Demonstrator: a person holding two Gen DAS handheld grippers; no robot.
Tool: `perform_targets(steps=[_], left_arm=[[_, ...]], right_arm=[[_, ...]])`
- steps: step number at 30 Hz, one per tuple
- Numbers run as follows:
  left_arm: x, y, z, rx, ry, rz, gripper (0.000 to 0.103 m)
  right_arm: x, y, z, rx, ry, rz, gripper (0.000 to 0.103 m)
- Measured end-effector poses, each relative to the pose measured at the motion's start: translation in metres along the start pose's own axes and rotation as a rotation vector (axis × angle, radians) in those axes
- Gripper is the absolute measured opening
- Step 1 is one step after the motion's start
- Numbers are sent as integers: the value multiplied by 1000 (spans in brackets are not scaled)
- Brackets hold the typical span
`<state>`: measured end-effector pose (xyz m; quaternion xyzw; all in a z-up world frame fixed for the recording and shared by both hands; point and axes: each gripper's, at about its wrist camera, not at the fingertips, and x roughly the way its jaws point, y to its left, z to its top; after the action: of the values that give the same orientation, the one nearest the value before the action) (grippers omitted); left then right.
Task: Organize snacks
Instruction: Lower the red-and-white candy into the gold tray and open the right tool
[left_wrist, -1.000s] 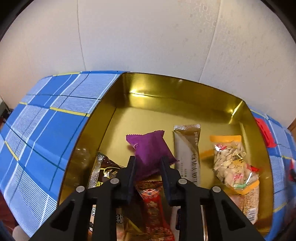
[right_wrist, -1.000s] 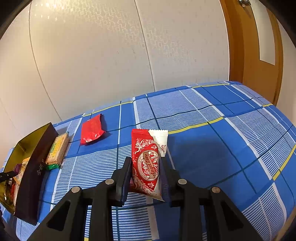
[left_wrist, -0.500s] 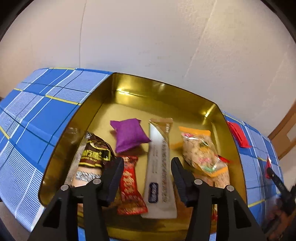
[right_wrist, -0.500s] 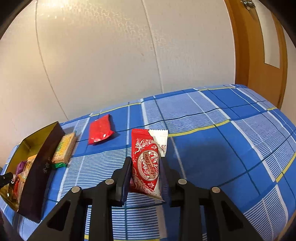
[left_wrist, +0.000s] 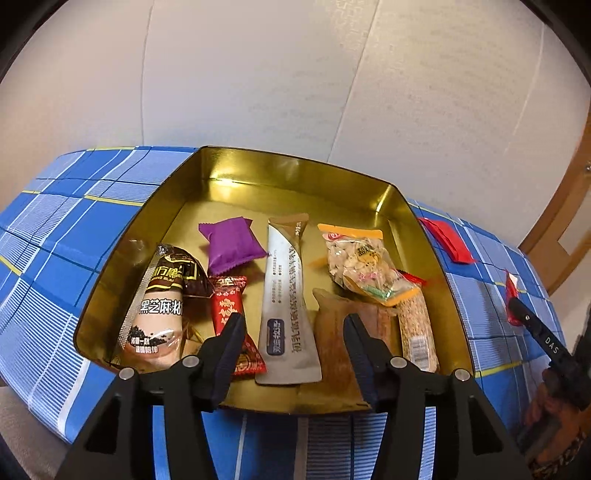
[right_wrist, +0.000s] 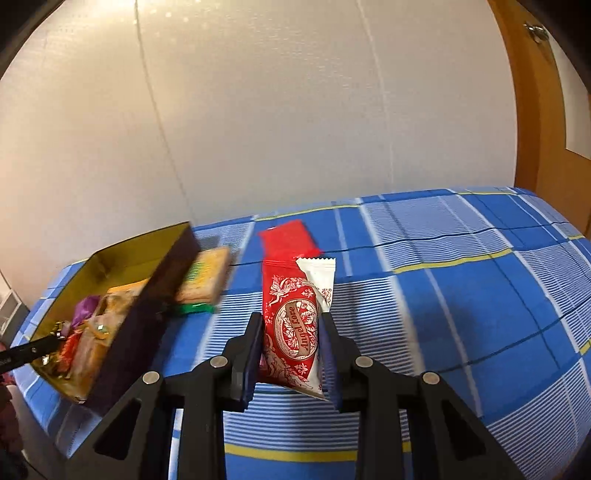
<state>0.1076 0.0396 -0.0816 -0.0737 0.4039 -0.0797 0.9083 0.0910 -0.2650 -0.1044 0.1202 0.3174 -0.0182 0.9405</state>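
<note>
the right gripper (right_wrist: 291, 332) pinches a red-and-white snack packet (right_wrist: 291, 325) upright between its pads, the label reading "angel love" in a brown banner; it hangs above the blue plaid cloth (right_wrist: 461, 295). behind it on the cloth lie a plain red packet (right_wrist: 286, 240) and, just beside the tin's dark outer wall, a yellow cracker pack (right_wrist: 203, 280) with a green end. the left gripper (left_wrist: 293, 332) stands spread over the near edge of the gold tin (left_wrist: 295, 173), nothing between its jaws. inside the tin lie a purple pouch (left_wrist: 231, 243), a long white sachet (left_wrist: 286, 295) with chinese print, a peanut bag (left_wrist: 360, 262), a brown-topped sesame snack (left_wrist: 166, 295) in chinese lettering and a small red candy (left_wrist: 229, 306). the right tool's arm shows the letters "das" (left_wrist: 550, 341).
</note>
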Motion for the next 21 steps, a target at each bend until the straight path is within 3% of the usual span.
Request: perform_targets(steps=[12,21], left_arm=[[-12,-2,-10,37,-19,-7,56],[-17,1,-16,49,-22,-10,56]], right_arm=[[2,67,19,-58,18,127,30],[37,130,35,-170,88,174,30]])
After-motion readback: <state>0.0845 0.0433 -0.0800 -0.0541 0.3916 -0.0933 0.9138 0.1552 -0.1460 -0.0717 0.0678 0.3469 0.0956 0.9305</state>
